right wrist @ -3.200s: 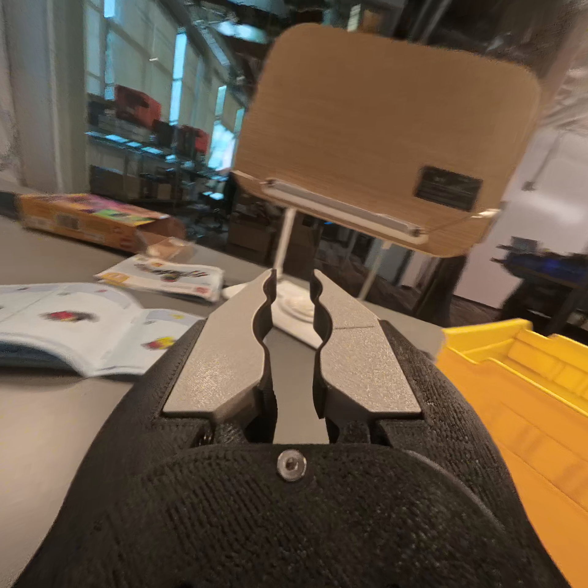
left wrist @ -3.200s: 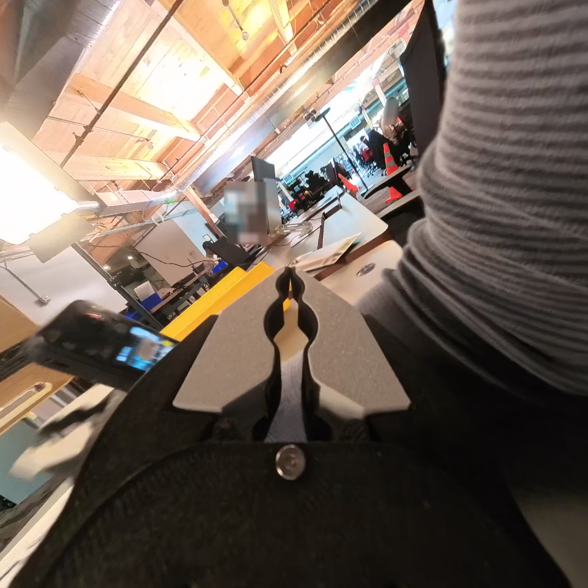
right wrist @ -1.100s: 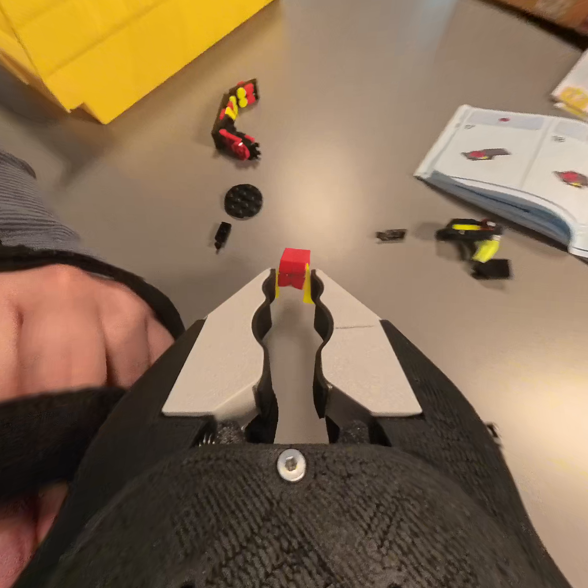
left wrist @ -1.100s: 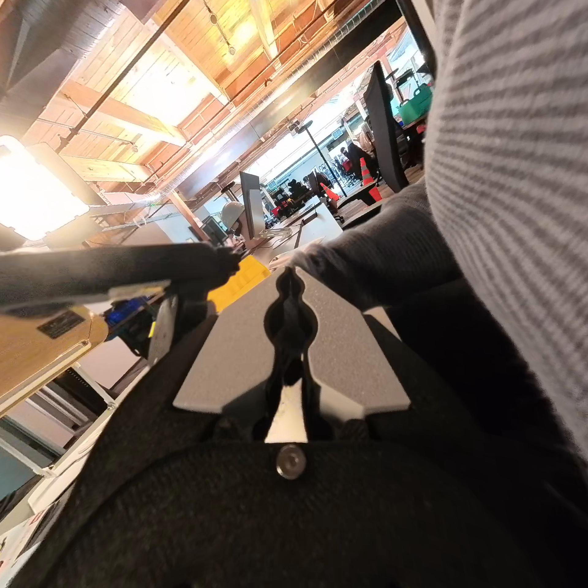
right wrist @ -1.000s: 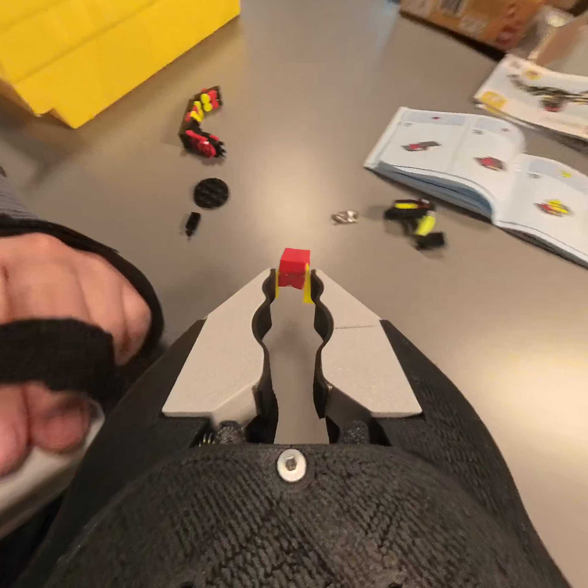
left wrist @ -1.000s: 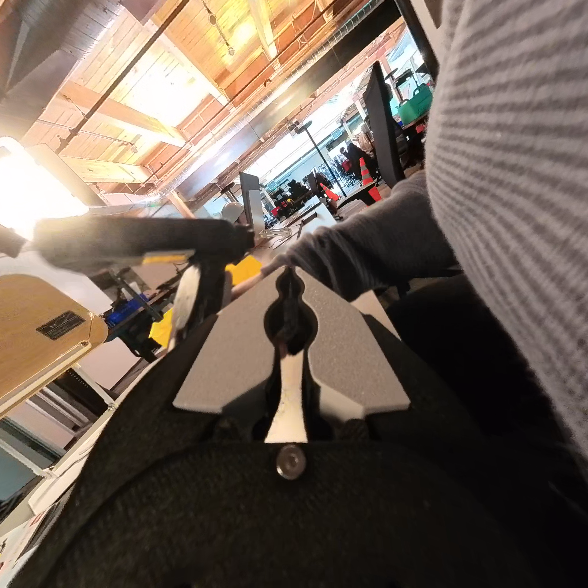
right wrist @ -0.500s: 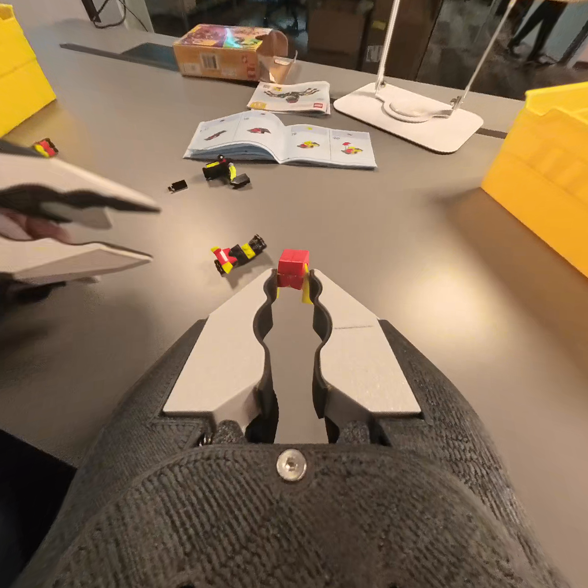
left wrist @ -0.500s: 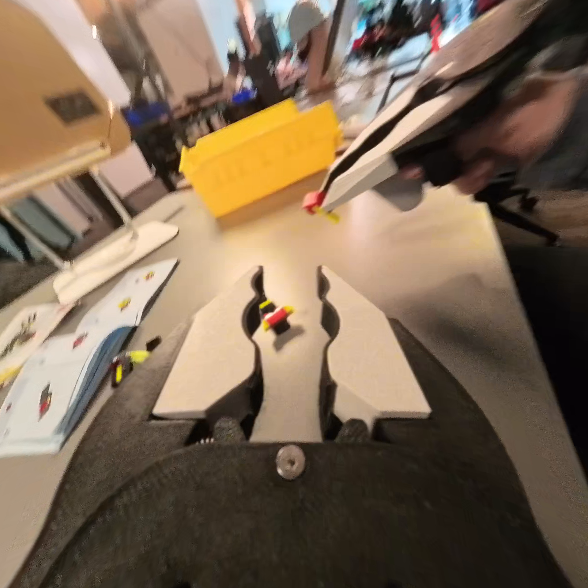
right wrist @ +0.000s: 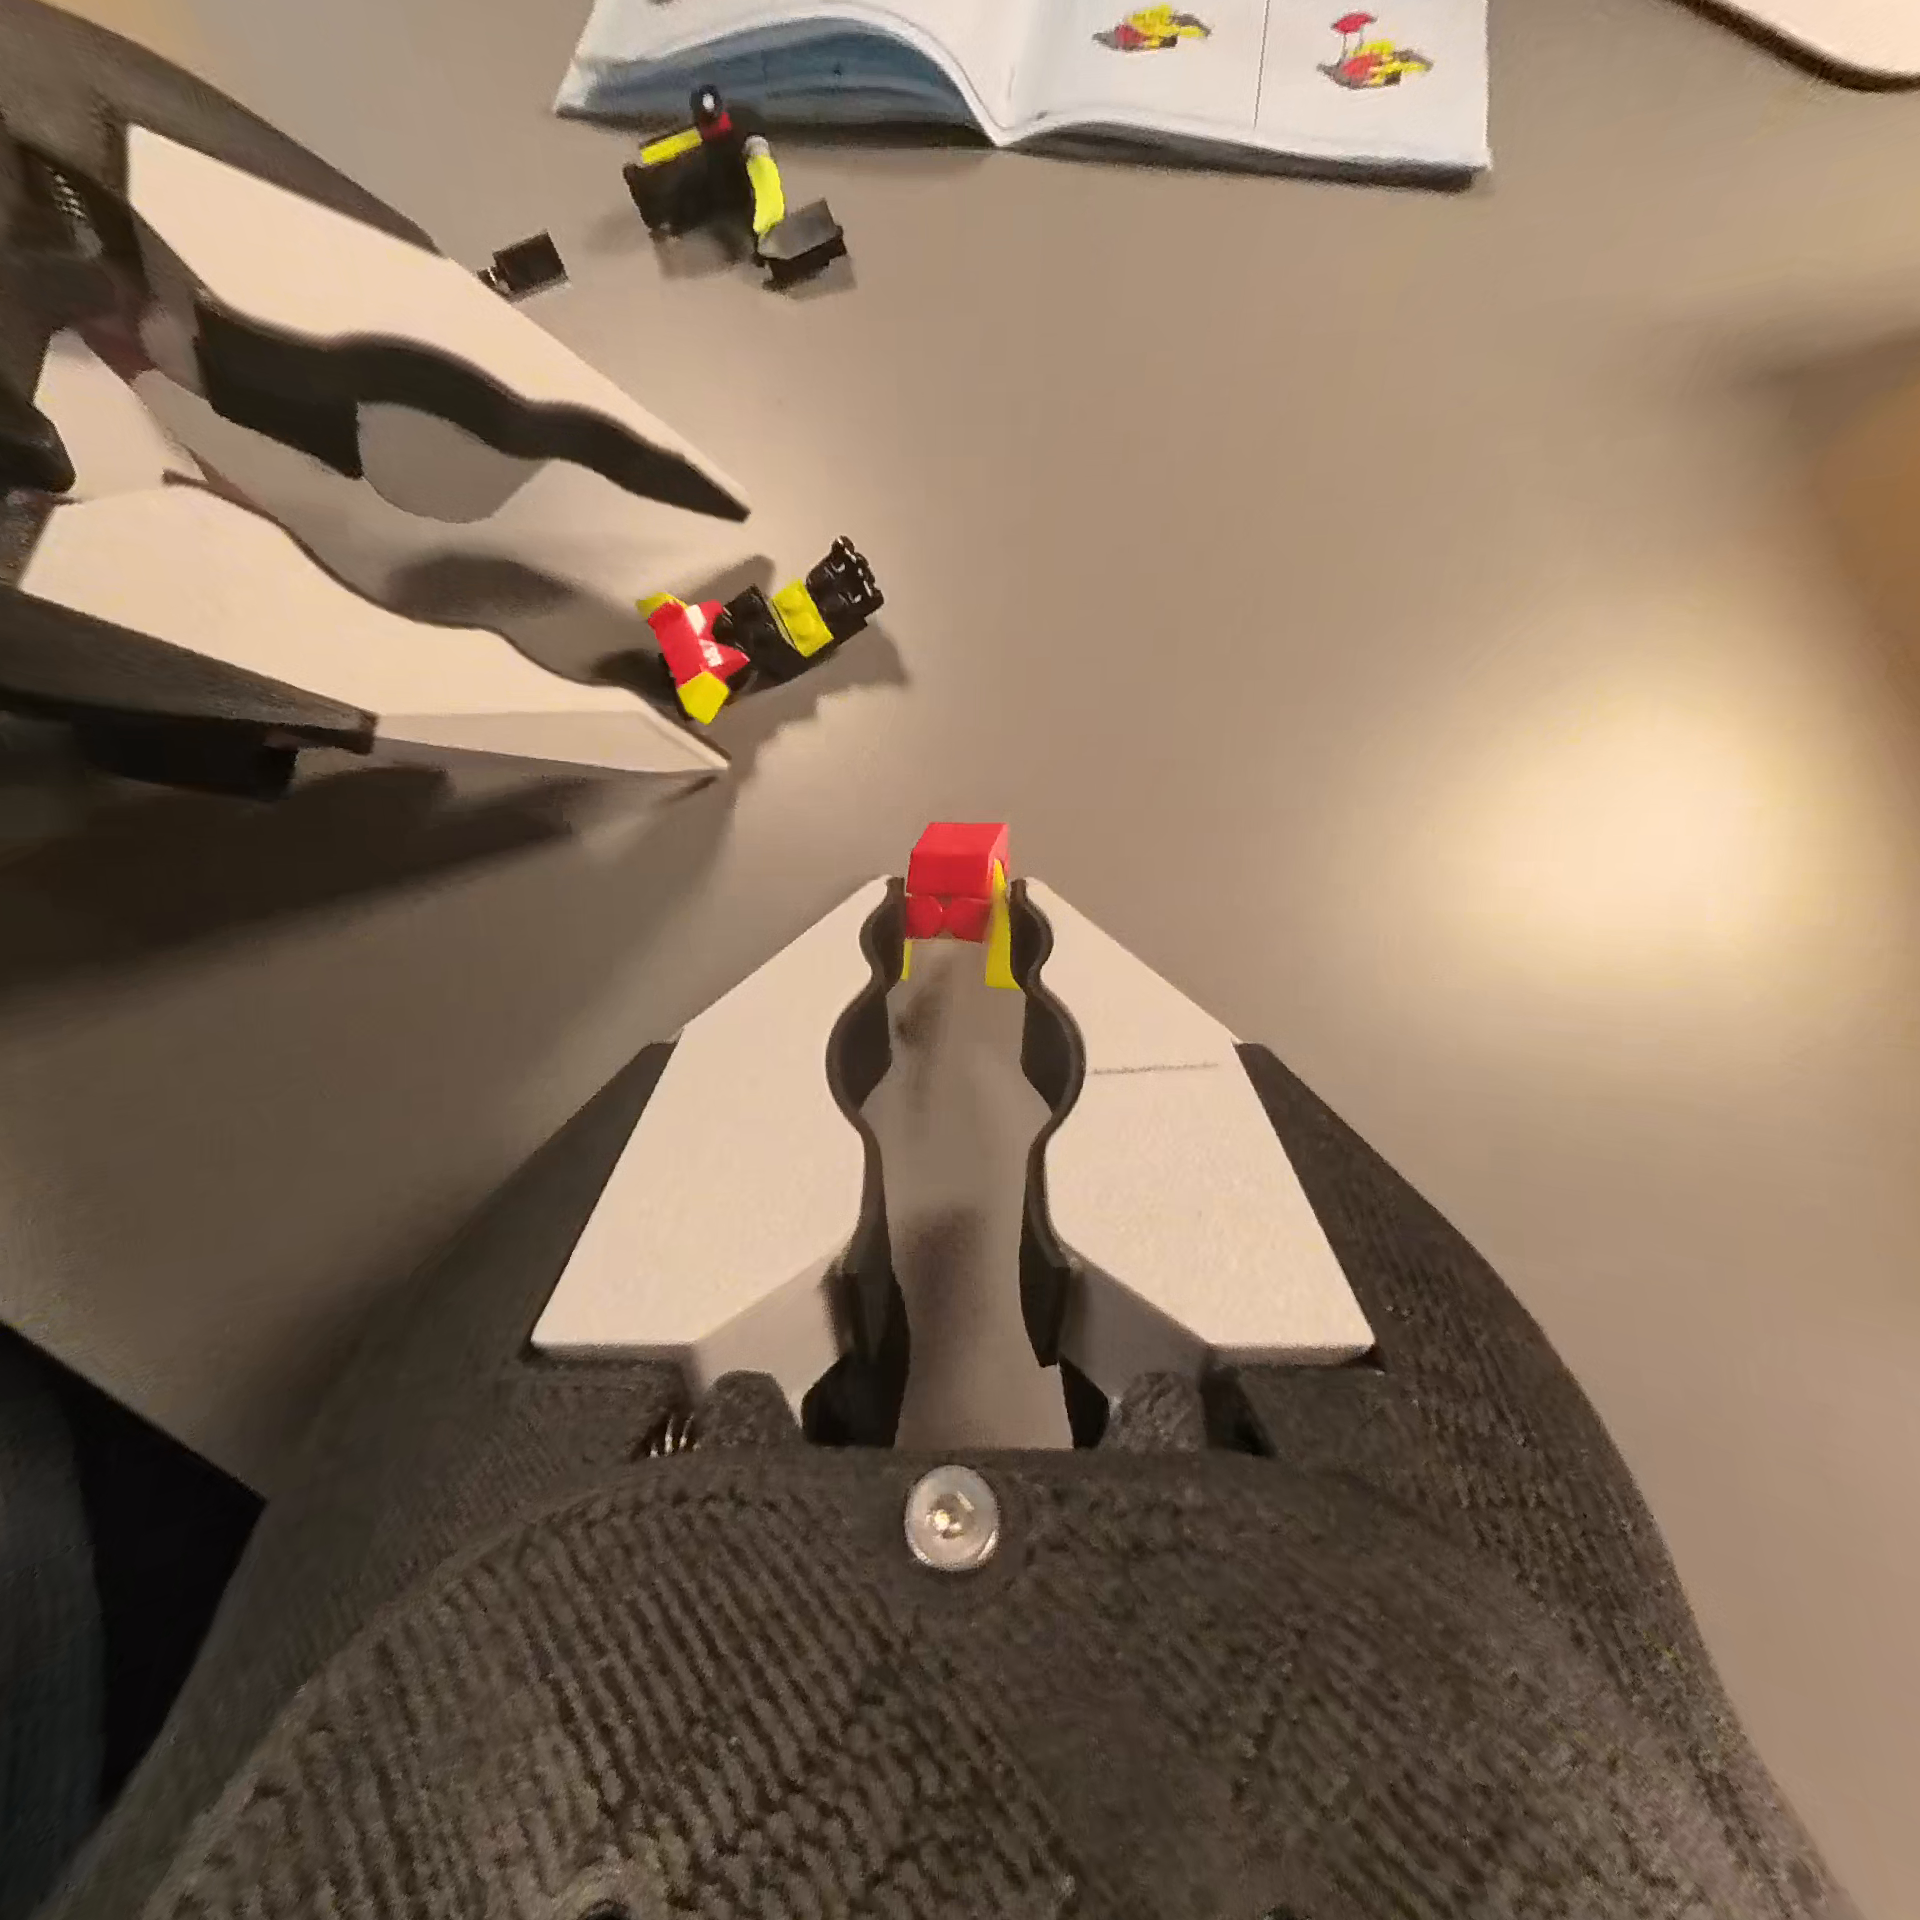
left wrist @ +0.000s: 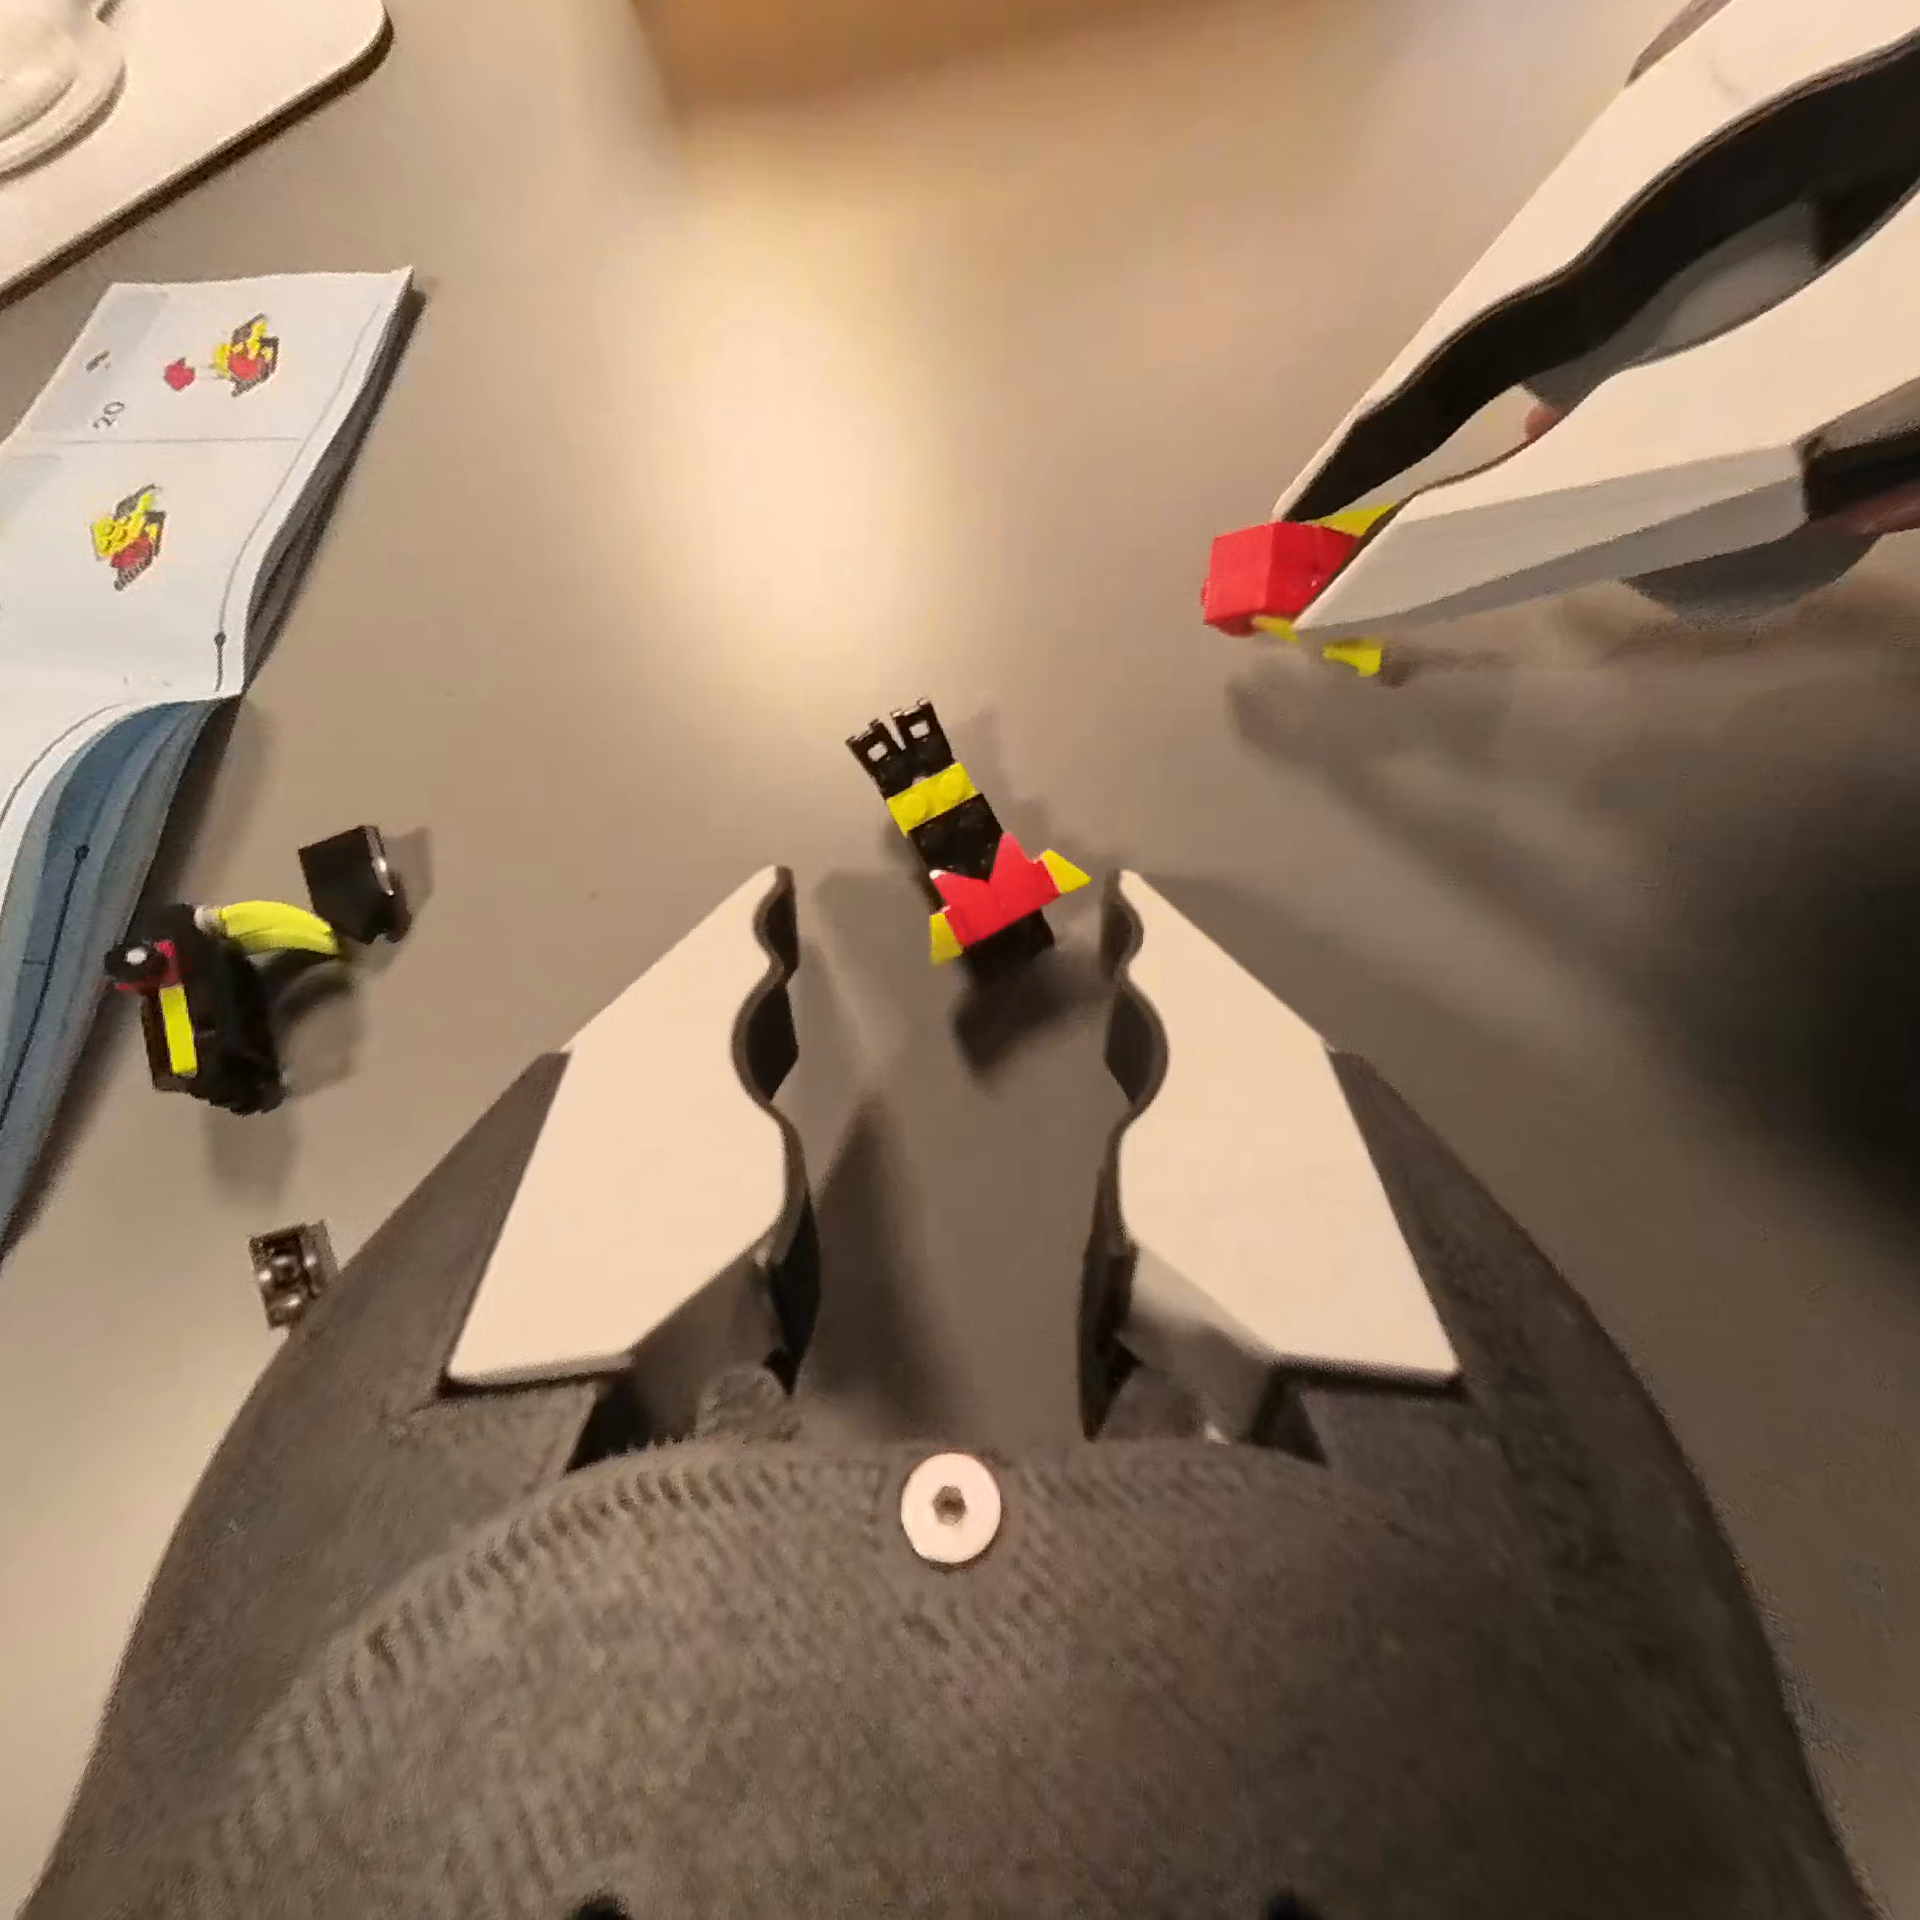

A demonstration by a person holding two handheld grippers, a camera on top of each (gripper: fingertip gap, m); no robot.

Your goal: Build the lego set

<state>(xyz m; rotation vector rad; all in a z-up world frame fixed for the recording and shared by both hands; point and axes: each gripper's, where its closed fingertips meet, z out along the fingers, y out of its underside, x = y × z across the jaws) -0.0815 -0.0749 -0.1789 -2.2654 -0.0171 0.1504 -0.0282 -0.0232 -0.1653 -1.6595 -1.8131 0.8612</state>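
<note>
A small black, yellow and red lego assembly [left wrist: 961, 847] lies on the grey table, just ahead of my left gripper [left wrist: 945, 894], whose jaws are open around its red end without touching it. It also shows in the right wrist view [right wrist: 764, 623]. My right gripper [right wrist: 954, 883] is shut on a red and yellow lego piece [right wrist: 956, 883] and holds it just above the table. In the left wrist view that gripper [left wrist: 1320, 561] and its piece [left wrist: 1273, 571] are at the upper right.
An open instruction booklet [left wrist: 135, 499] lies at the left, also seen in the right wrist view [right wrist: 1039, 62]. A black and yellow sub-assembly [left wrist: 208, 987], a black piece [left wrist: 348, 873] and a small dark piece [left wrist: 291, 1268] lie beside it. A white lamp base [left wrist: 156, 125] is at the far left.
My left gripper swung down from pointing at the ceiling, opened and came close over the black-yellow-red assembly. My right gripper picked up the red and yellow piece and brought it near.
</note>
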